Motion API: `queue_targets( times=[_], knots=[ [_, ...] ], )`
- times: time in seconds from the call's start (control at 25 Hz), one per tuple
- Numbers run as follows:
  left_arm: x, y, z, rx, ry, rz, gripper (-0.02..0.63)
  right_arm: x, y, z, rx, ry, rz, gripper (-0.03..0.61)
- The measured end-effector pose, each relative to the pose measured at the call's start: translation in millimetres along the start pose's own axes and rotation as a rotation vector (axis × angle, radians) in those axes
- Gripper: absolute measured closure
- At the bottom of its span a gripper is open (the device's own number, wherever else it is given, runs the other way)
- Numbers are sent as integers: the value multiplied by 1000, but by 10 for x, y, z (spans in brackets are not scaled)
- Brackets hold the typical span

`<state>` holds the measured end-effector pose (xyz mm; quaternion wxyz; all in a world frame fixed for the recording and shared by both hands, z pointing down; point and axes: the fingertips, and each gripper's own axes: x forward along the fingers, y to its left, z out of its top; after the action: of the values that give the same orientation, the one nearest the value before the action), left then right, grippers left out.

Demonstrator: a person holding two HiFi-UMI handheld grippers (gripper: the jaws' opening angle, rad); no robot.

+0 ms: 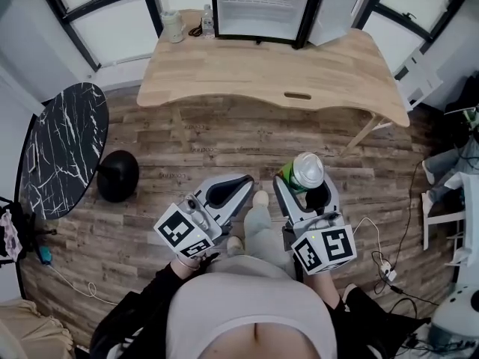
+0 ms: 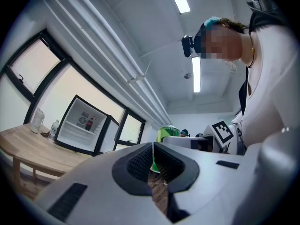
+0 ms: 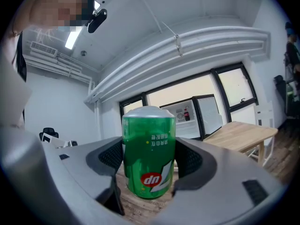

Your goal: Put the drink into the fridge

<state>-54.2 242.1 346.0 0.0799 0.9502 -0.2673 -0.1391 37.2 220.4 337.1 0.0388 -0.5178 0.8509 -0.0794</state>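
Right gripper point(image 1: 307, 191) was clamped on the can point(image 3: 149, 158), held above the floor point(image 1: 187, 148), well apart from the open fridge point(image 1: 215, 6) on the table point(image 1: 299, 69). Left gripper point(image 1: 233, 189) jaws were together, empty

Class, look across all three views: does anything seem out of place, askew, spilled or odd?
The green can held in the right tongs is upside down: its print reads inverted though the room behind stands upright. Nothing looks spilled.
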Motion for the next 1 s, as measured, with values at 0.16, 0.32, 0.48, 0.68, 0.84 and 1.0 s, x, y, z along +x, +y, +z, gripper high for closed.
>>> queue_targets(
  times=[0.16,0.32,0.48,0.68,0.84,1.0],
  knots=[
    [18,138,46,11,4,2,601,165,6,0,-23,9,8,235],
    [122,302,88,14,-6,11,601,332,-72,88,-18,-12,17,234],
    [257,518,67,18,-2,17,601,562,-194,107,-28,-25,29,233],
    [539,853,86,25,-5,30,601,921,-425,148,-33,-28,50,233],
    [831,1136,164,37,-18,41,601,1257,-647,249,-33,-26,74,233],
    [1149,1392,224,49,-30,50,601,1538,-896,362,-29,-29,94,233]
  ],
)
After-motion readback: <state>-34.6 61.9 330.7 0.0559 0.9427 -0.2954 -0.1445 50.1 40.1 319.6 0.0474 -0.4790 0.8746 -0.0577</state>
